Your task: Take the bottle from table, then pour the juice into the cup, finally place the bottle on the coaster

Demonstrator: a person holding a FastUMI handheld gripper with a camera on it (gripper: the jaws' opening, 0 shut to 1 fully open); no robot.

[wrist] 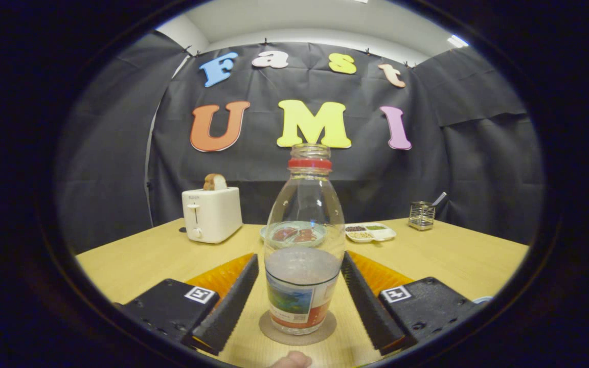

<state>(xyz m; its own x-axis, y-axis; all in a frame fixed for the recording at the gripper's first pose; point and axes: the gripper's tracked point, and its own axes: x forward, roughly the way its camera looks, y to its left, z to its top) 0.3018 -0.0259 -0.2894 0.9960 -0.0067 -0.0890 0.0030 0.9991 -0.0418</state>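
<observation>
A clear bottle (302, 230) with a red neck ring, no cap and a printed label stands upright on a round brown coaster (273, 331) on the wooden table (141, 260). It sits between the fingers of my gripper (299, 260), which is open. The left finger (228, 306) shows a thin gap to the glass, and the right finger (366, 306) lies close against its side. A pale rim (481, 299) peeks out to the right of the gripper body; I cannot tell what it is.
A white toaster (211, 220) with a bread slice stands at the back left. Behind the bottle are a plate (265, 233) of food, a divided dish (371, 232) and a metal holder (421, 214). A person's fingertip (290, 360) shows just before the coaster.
</observation>
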